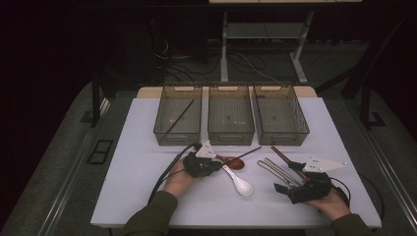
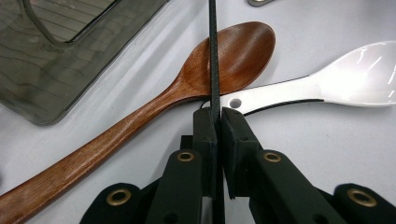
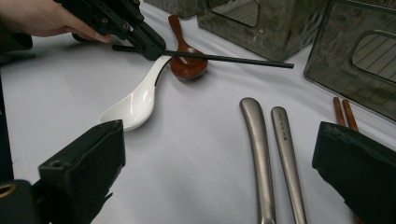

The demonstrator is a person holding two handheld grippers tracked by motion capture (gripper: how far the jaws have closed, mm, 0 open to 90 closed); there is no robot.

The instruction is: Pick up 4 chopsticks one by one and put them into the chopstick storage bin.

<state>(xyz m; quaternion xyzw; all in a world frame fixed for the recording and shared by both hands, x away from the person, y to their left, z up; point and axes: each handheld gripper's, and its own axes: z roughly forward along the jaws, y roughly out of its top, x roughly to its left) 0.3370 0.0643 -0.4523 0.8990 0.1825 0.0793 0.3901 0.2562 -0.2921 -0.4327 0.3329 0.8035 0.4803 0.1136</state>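
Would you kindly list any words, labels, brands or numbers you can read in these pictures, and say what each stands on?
Small engraved marking on the right-hand metal handle: too small and blurred to read.
No other lettering shows on the bins, the wooden spoon or the white spoon.

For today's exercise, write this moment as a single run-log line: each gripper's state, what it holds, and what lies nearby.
left gripper: shut on black chopstick | right gripper: open, holding nothing | nearby: wooden spoon, white spoon, metal handles | three bins

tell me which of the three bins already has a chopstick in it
The left bin: a single black chopstick lies slanted across its floor. The middle bin and the right bin hold no chopstick.
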